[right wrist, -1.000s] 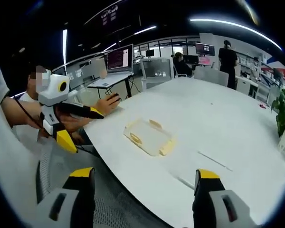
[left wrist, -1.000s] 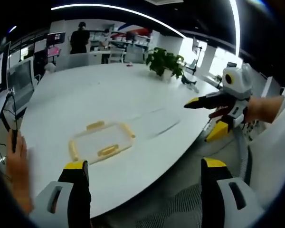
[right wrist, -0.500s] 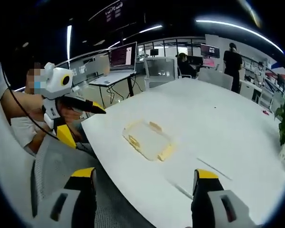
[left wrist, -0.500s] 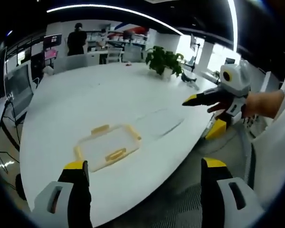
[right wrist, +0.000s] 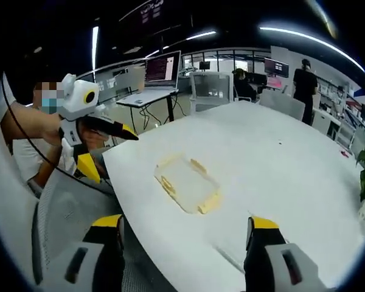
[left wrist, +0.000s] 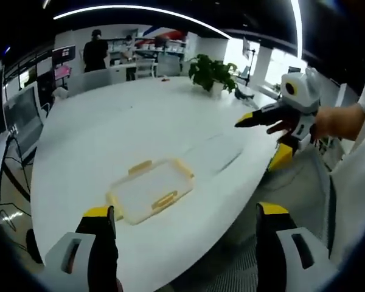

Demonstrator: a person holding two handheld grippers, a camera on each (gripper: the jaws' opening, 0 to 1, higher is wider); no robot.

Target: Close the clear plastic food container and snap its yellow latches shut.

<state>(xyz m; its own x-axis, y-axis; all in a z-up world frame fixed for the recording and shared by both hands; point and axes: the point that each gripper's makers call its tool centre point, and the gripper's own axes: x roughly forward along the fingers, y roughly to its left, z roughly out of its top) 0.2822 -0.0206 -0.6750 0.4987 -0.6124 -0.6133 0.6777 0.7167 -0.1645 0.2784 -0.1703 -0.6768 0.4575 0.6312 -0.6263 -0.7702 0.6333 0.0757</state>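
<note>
Your left tool (left wrist: 179,228) and right tool (right wrist: 182,240) gape apart, holding nothing, off the surface (left wrist: 128,128); the container (left wrist: 149,190) bears no readable writing.

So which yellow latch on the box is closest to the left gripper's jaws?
The latch on the container's long side facing the left gripper; the opposite latch sits farther across the lid.

office, white table (left wrist: 121,128), plant (left wrist: 212,74)
</note>
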